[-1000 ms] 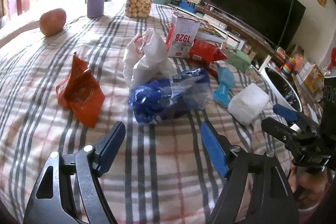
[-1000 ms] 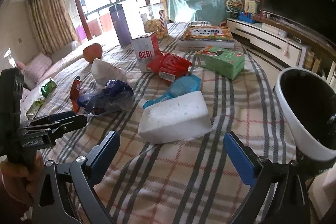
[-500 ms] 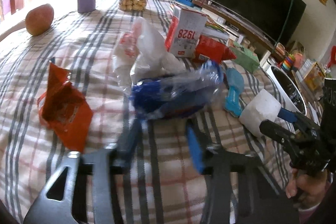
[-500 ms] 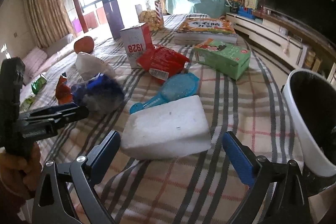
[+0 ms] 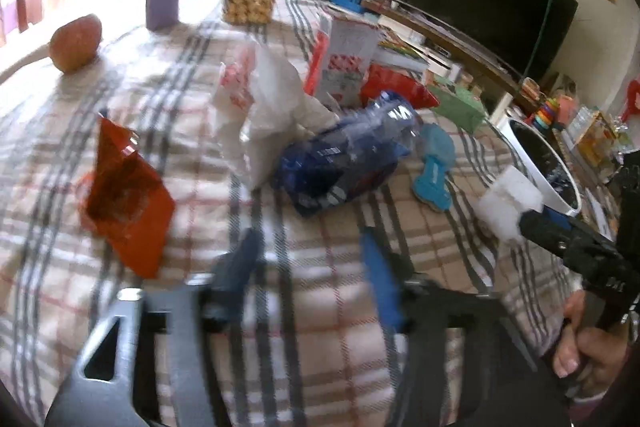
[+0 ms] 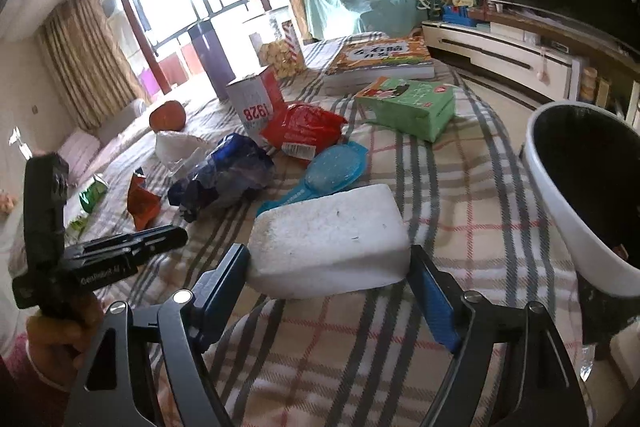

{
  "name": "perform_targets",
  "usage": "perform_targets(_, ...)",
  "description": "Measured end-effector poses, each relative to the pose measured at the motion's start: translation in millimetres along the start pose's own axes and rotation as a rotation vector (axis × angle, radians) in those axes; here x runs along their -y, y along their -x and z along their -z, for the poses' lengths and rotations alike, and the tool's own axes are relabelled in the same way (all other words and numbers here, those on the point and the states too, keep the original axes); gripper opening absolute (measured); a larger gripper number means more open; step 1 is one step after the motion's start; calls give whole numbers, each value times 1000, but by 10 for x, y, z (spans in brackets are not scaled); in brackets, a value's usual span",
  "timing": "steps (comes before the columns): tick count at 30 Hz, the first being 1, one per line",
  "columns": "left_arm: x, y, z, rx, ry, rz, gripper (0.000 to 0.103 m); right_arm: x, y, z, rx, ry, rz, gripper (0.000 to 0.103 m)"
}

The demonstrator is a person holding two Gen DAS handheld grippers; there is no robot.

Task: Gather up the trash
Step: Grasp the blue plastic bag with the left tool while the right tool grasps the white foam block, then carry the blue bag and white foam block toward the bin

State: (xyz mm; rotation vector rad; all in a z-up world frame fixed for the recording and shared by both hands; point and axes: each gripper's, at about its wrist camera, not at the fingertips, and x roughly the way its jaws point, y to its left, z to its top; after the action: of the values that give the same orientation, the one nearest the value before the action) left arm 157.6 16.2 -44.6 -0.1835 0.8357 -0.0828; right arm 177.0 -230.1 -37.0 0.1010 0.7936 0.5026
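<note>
R claw (image 6: 328,281) now closing round the foam block (image 6: 330,241) w/ pads nearly touching, L claw (image 5: 308,273) reopening empty short of the blue wrapper (image 5: 344,163), so first trash pickup's imminent.

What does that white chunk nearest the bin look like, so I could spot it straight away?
Start at the white bin at the edge of the plaid table. Just beside it lies the foam block, between the closing jaws of the right hand-held gripper. It is the only plain white, pitted slab; its neighbour is a blue brush, and the wrappers are coloured.
</note>
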Motion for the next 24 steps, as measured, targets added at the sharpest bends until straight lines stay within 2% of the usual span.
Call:
perform_targets(4, 10, -62, -138, 6, -20, 6, 71, 71, 57, -1, 8, -33, -4, 81)
perform_targets(10, 134, -225, -258, 3, -76, 21, 69, 134, 80, 3, 18, -74, -9, 81)
perform_targets(13, 229, -259, -274, 9, -113, 33, 41, 140, 83, 16, 19, -78, -6, 81)
perform_targets(14, 244, -256, -273, 11, -118, 34, 36, 145, 88, 20, 20, -79, -4, 81)
perform_targets(17, 287, -219, -264, 25, -125, 44, 29, 169, 123, 34, 26, -87, 0, 81)
perform_targets(24, 401, -105, -180, 38, -98, 87, 26, 239, 266, 53, 55, -103, 13, 81)
